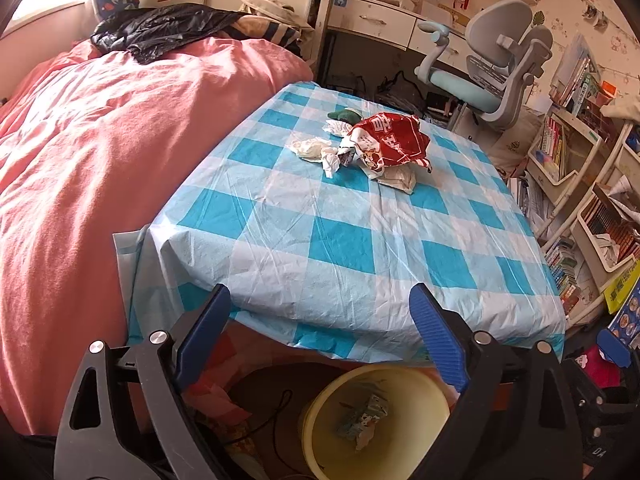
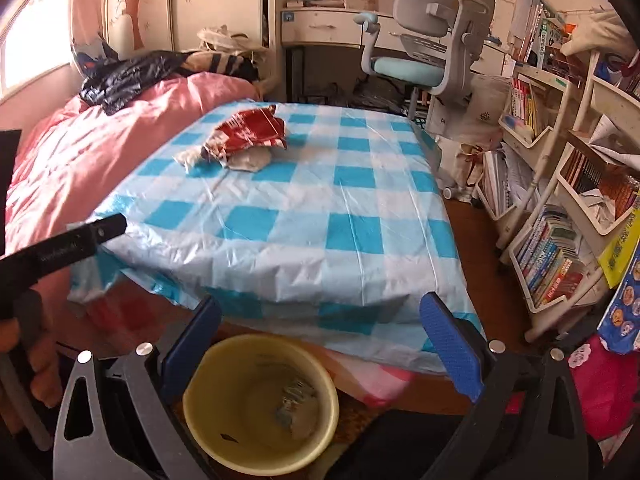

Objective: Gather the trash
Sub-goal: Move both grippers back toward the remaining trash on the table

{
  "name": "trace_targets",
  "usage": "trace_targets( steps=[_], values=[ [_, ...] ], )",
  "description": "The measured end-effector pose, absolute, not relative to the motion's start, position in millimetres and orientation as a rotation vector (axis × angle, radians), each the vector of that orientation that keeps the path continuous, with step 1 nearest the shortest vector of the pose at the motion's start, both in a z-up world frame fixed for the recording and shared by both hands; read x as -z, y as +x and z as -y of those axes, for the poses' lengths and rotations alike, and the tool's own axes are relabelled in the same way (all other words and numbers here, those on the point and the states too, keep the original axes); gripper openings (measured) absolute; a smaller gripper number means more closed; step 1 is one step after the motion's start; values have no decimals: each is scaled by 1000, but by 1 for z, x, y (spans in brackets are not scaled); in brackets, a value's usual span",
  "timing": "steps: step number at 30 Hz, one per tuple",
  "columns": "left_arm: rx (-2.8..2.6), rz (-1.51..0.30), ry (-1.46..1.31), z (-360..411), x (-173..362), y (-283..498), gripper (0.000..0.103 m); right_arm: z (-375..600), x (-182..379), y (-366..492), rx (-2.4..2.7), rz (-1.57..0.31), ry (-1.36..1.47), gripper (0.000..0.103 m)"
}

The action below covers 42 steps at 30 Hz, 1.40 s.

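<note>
lying in one yellow bin (image 2: 224, 432): one crumpled wrapper (image 2: 294, 408); one red wrapper (image 1: 394, 140) tabletop

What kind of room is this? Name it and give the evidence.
Most likely a child's bedroom. A bed with a pink quilt sits beside the checked table, a desk with a study chair stands behind, and shelves of children's books line the wall.

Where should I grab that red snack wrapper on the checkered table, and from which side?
Probably best to take the red snack wrapper by its raised, crumpled middle ridge, coming down from above on the near side. It sits puffed up over the crumpled tissues, so its folds give the tongs something to pinch, while its flat edges lie tight against the tablecloth.
</note>
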<state>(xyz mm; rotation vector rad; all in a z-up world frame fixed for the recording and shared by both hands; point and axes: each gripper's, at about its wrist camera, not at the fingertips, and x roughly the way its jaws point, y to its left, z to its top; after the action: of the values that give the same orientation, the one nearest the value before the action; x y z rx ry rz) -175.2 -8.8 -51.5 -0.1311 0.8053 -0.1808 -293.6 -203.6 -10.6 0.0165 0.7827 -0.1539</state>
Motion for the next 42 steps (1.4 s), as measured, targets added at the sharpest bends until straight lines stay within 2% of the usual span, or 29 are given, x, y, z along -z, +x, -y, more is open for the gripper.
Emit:
trace_targets(
  steps=[17, 42],
  values=[
    [173, -819, -89, 22, 57, -170, 94, 190, 25, -286, 190, -835, -115, 95],
    [153, -826, -30, 33, 58, -167, 95, 172, 38, -278, 158, -898, -191, 95]
  ],
)
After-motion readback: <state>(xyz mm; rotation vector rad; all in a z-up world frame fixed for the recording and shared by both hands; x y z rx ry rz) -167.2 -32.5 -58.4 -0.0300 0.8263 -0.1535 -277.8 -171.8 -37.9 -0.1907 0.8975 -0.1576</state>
